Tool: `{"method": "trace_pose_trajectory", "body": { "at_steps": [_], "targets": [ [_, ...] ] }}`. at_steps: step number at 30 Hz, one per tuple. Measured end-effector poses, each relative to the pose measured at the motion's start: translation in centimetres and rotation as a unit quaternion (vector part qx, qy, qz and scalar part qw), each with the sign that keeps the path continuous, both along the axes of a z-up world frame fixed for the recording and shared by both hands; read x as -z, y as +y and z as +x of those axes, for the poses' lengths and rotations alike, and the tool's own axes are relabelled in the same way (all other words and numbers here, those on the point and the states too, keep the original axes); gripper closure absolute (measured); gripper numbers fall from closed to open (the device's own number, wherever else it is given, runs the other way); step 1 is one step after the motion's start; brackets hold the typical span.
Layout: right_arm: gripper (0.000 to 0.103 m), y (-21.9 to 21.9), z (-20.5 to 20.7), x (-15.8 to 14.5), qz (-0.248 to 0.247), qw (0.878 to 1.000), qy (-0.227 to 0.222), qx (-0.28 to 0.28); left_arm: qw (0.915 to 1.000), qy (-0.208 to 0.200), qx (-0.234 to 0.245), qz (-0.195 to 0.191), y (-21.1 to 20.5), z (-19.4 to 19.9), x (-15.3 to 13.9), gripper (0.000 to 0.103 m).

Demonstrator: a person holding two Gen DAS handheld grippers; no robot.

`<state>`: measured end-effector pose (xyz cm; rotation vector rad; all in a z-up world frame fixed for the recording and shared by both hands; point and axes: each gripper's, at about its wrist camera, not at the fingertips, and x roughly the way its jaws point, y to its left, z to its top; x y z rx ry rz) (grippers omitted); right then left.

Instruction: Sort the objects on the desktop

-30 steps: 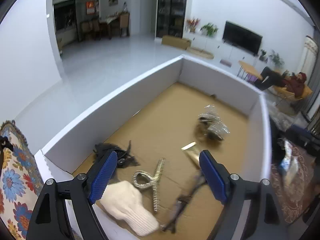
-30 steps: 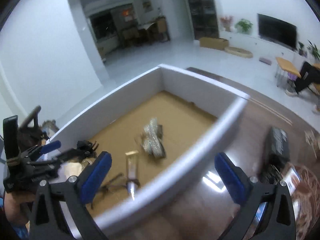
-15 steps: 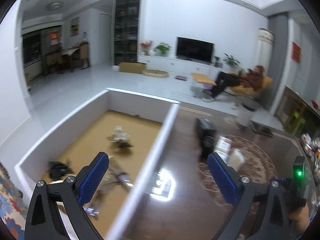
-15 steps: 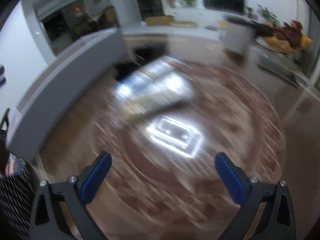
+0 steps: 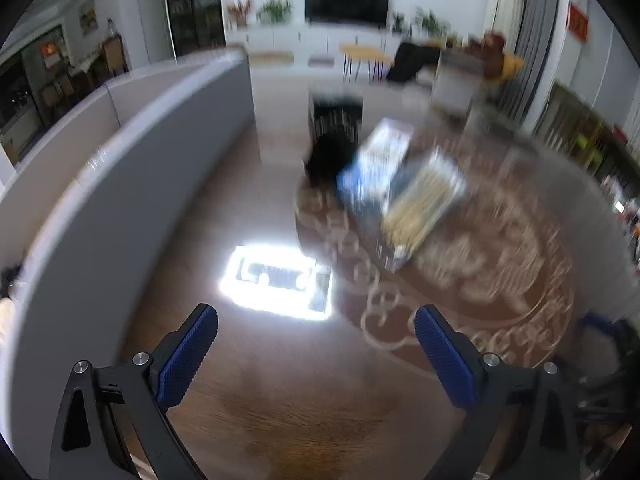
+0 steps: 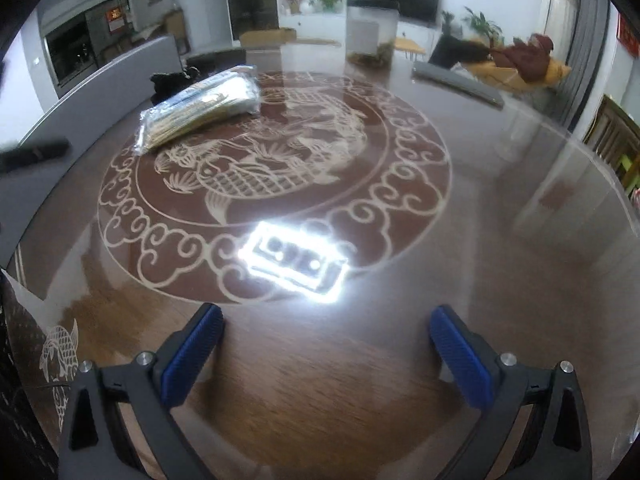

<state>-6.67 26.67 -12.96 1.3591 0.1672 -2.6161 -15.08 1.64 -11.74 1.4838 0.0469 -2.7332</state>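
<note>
Half a second ago my left view looked down into the white box [image 5: 120, 168] at the things on its cardboard floor; now it has swung past the box wall onto the brown table [image 5: 280, 420], and the picture is smeared by motion. My right view, which was a blur then, has sharpened onto the carved fish medallion [image 6: 272, 168].

Taking the box as the landmark and going left to right: the box wall fills the left of both views. Just right of its far end sits one dark bundle [image 5: 330, 156], too blurred to name. Right beside that lie the packets [image 5: 400, 188]. The left view seems to show two, a blue-white one and a yellowish one; the right view shows them only as one flat stack in clear wrap [image 6: 200, 106]. There its long axis runs from the near left up toward the far right, across the medallion's rim.

My left gripper [image 5: 316, 356] has its jaws spread wide with nothing between them. My right gripper [image 6: 326, 358] is likewise wide apart and empty, above the lamp's glare [image 6: 296, 264] on the table.
</note>
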Motion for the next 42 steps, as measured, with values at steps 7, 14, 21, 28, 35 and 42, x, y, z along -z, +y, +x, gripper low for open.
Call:
{"method": "trace_pose_trajectory", "body": {
  "at_steps": [7, 14, 21, 28, 35, 42],
  "targets": [
    [0.0, -0.2, -0.1, 0.1, -0.001, 1.0, 0.0, 0.0, 0.9997, -0.001, 0.021, -0.016, 2.3, -1.0, 3.7, 0.002],
    [0.0, -0.2, 0.0, 0.1, -0.001, 1.0, 0.001, 0.0, 0.9992, 0.028, 0.027, -0.01, 2.7, -0.7, 3.8, 0.002],
    [0.0, -0.2, 0.0, 0.1, -0.001, 1.0, 0.001, 0.0, 0.9992, 0.025, 0.029, -0.009, 2.7, -0.7, 3.8, 0.0],
    [0.0, -0.3, 0.0, 0.1, 0.0, 1.0, 0.001, 0.001, 0.9992, 0.025, 0.029, -0.009, 2.6, -0.6, 3.8, 0.0],
    [0.0, -0.3, 0.0, 0.1, 0.0, 1.0, 0.001, 0.001, 0.9992, 0.025, 0.029, -0.009, 2.7, -0.6, 3.8, 0.0],
    [0.0, -0.3, 0.0, 0.1, 0.0, 1.0, 0.001, 0.001, 0.9992, 0.025, 0.029, -0.01, 2.7, -0.6, 3.7, 0.0]
  ]
}}
